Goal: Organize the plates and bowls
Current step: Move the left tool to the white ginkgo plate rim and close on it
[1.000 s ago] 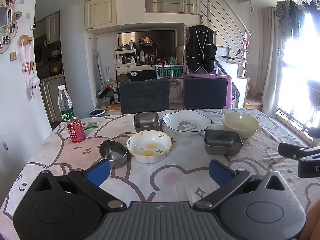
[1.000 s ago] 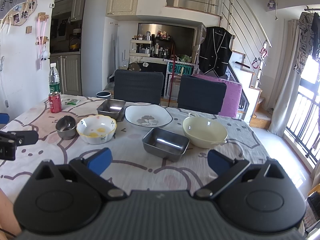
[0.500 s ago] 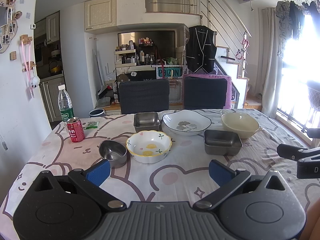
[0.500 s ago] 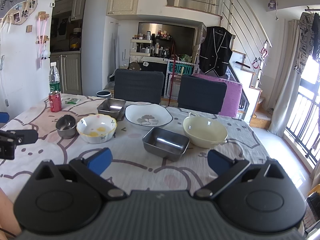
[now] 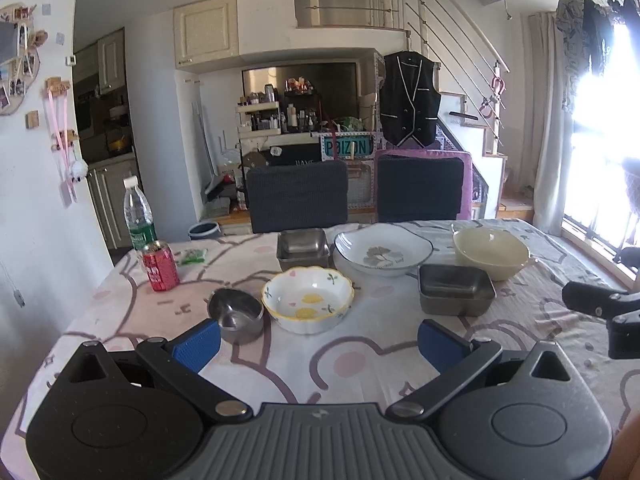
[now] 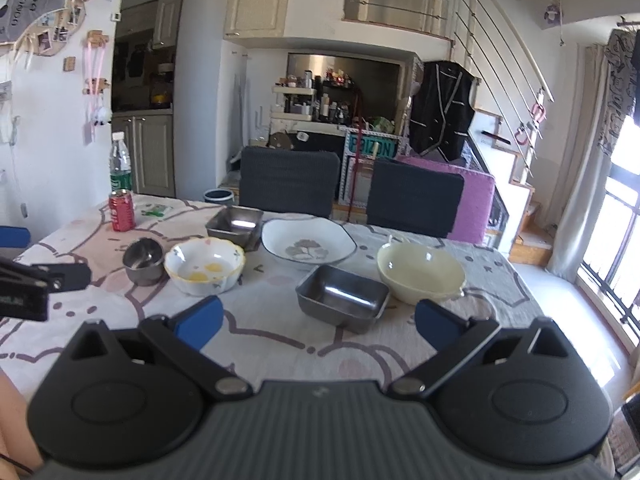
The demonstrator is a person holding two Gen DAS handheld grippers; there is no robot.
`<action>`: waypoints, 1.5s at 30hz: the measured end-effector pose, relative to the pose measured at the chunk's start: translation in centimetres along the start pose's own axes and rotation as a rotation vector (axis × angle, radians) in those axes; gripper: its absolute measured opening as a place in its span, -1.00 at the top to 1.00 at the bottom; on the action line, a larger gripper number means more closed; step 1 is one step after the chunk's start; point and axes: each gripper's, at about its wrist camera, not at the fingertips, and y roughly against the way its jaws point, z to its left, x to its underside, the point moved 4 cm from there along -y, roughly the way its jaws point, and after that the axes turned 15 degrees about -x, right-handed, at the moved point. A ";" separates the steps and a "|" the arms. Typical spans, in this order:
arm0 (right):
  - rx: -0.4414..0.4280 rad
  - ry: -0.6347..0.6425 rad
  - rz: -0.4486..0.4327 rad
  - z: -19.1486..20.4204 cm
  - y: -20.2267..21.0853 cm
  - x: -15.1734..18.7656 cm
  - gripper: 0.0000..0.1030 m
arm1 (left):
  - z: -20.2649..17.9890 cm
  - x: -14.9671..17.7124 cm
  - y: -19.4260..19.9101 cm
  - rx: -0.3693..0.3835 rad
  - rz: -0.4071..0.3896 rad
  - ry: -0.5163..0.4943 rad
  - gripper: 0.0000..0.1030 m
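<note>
- A dining table covered by a pale cloth with pink and purple cartoon outlines (image 5: pixel 320 364) fills the foreground; two dark fabric chairs (image 5: pixel 297 196) stand at its far edge, with kitchen shelves and a staircase behind.
- The left gripper (image 5: pixel 318 340) hovers low over the near edge of the table, level, its blue-padded fingers (image 5: pixel 197 344) spread wide with nothing between them.
- The right gripper (image 6: pixel 319 322) hovers likewise over the near edge, farther right, its blue pads (image 6: pixel 436 324) also wide apart and empty.
- Just ahead of the left gripper sit a small round steel bowl (image 5: pixel 236 314) and, touching or almost touching it, a scalloped white ceramic bowl with yellow rim and yellow spots (image 5: pixel 308 298).
- Behind them are a square steel container (image 5: pixel 303 248) and a wide white plate with a grey leaf print (image 5: pixel 383 249).
- A second rectangular steel tray (image 6: pixel 342 299) lies right ahead of the right gripper, beside a cream-yellow round bowl (image 6: pixel 421 273).
- A red drinks can (image 5: pixel 161 266) and a clear plastic water bottle with green label (image 5: pixel 138 214) stand at the far left.
- The left view shows the right gripper's black side at its right edge; the right view shows the left one at its left edge, plus a barred window (image 6: pixel 612 248).
</note>
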 end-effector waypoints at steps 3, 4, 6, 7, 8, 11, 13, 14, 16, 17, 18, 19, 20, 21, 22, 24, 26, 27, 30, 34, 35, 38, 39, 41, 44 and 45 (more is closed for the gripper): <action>-0.002 0.017 -0.018 -0.1 0.2 -1.0 -1.00 | 0.3 -1.3 0.4 -0.022 -0.032 0.006 -1.00; -0.002 0.020 -0.026 -0.2 0.4 -1.5 -1.00 | 0.3 -1.7 0.6 -0.023 -0.041 0.010 -1.00; -0.008 0.021 -0.041 -0.3 0.7 -2.3 -1.00 | 0.6 -2.7 1.0 -0.014 -0.048 0.024 -1.00; -0.015 0.020 -0.048 -0.5 0.8 -2.8 -1.00 | 0.7 -3.2 1.0 -0.009 -0.049 0.033 -1.00; -0.022 0.022 -0.056 -0.6 1.0 -3.4 -1.00 | 0.8 -3.7 1.0 -0.006 -0.048 0.045 -1.00; -0.020 0.037 -0.086 -0.9 1.2 -5.1 -1.00 | 1.1 -5.3 1.1 0.007 -0.050 0.073 -1.00; -0.011 0.050 -0.096 -1.1 1.0 -6.2 -1.00 | 1.5 -6.2 0.8 0.000 -0.041 0.089 -1.00; -0.009 0.053 -0.099 -1.3 1.0 -6.8 -1.00 | 1.7 -6.7 0.6 -0.006 -0.035 0.102 -1.00; -0.020 0.047 -0.104 -1.7 0.9 -7.8 -1.00 | 2.1 -7.6 -0.2 -0.016 -0.022 0.126 -1.00; -0.030 0.044 -0.107 -2.0 0.8 -8.3 -1.00 | 2.3 -8.0 -0.8 -0.020 -0.008 0.139 -1.00; -0.039 0.041 -0.107 -2.3 0.6 -8.8 -1.00 | 2.5 -8.5 -1.5 -0.026 0.016 0.154 -1.00; -0.047 0.038 -0.103 -2.7 0.1 -9.3 -1.00 | 2.6 -8.8 -2.3 -0.034 0.042 0.170 -1.00; -0.055 0.035 -0.100 -3.2 -0.3 -9.8 -1.00 | 2.7 -9.1 -3.0 -0.041 0.063 0.185 -1.00; -0.066 0.032 -0.096 -3.7 -0.7 -10.3 -1.00 | 2.8 -9.5 -3.9 -0.048 0.087 0.200 -1.00; -0.082 0.031 -0.091 -4.3 -1.3 -10.8 -1.00 | 2.8 -9.9 -4.9 -0.055 0.105 0.207 -1.00; -0.100 0.030 -0.074 -5.4 -2.8 -11.6 -1.00 | 2.5 -10.7 -6.9 -0.071 0.128 0.209 -1.00; -0.099 0.027 -0.056 -6.6 -5.0 -12.4 -1.00 | 1.8 -11.3 -8.8 -0.083 0.139 0.200 -1.00; -0.095 0.024 -0.054 -7.5 -5.8 -12.6 -1.00 | 1.4 -11.6 -10.0 -0.086 0.147 0.197 -1.00; -0.092 0.003 -0.049 -9.7 -9.3 -13.9 -1.00 | 0.0 -12.5 -13.7 -0.075 0.178 0.197 -1.00; -0.082 -0.023 -0.003 -13.0 -14.4 -14.5 -1.00 | -1.9 -13.2 -18.3 -0.039 0.207 0.213 -1.00; -0.076 -0.024 0.004 -13.7 -15.8 -14.7 -1.00 | -2.4 -13.2 -19.1 -0.033 0.212 0.214 -1.00; -0.056 -0.018 0.025 -15.4 -19.5 -15.4 -1.00 | -4.0 -13.3 -22.3 -0.005 0.236 0.217 -1.00; -0.052 -0.016 0.033 -16.0 -20.6 -15.6 -1.00 | -4.6 -13.3 -23.4 0.002 0.244 0.216 -1.00; -0.054 -0.010 0.059 -16.9 -23.0 -15.8 -1.00 | -5.7 -13.3 -25.0 0.015 0.256 0.210 -1.00; -0.063 -0.014 0.099 -17.9 -25.9 -15.7 -1.00 | -7.2 -13.0 -27.5 0.045 0.268 0.195 -1.00; -0.057 -0.013 0.104 -18.3 -26.8 -15.7 -1.00 | -7.6 -12.8 -28.1 0.051 0.273 0.191 -1.00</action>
